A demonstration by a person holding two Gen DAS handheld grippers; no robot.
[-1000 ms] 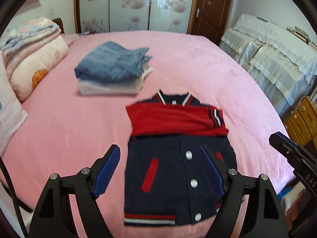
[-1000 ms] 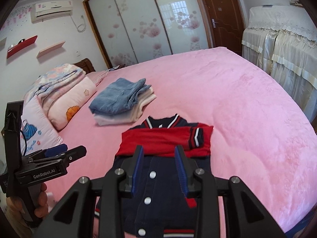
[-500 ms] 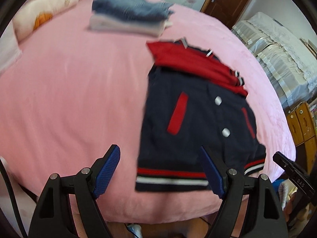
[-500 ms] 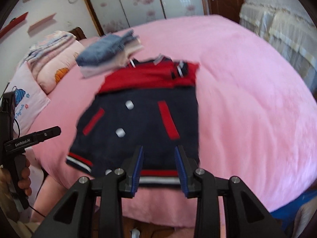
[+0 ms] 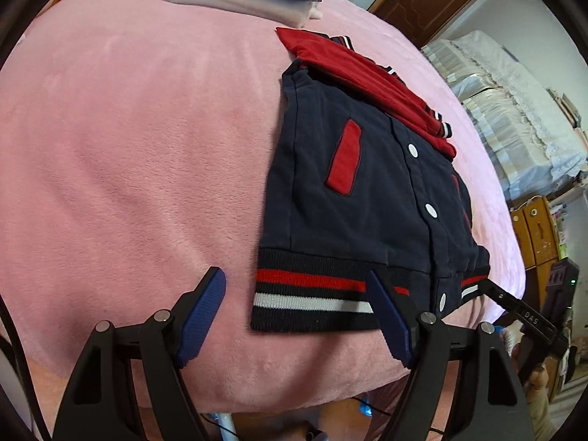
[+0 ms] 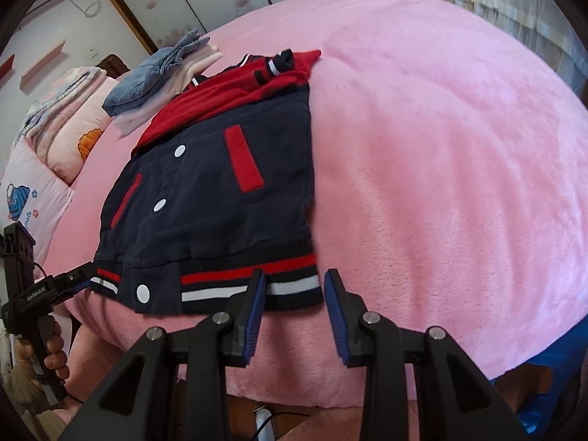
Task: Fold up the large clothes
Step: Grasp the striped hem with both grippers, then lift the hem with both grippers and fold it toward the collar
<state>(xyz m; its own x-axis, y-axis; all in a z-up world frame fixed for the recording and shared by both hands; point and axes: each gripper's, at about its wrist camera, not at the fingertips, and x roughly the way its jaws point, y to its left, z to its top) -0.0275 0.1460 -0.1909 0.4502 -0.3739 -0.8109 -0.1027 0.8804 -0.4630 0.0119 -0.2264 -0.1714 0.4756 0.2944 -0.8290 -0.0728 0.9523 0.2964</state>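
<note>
Now the navy and red jacket lies flat on the pink bed, red sleeves folded across its chest. Its striped hem sits just ahead of both sets of jaws. The left gripper stands wide and empty after closing slightly; the right gripper is narrower, gripping nothing, beside the hem's corner

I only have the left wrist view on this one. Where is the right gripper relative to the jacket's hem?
Observer: The right gripper hovers at the striped hem of the jacket, at its right-hand corner in the right wrist view.
Operator: Gripping yet?
Observer: No, its jaws stand apart. The corner shows in the gap, and I cannot tell whether they touch it.
Operator: Anything left of the jacket?
Observer: A pink pillow with a cartoon print.
</note>
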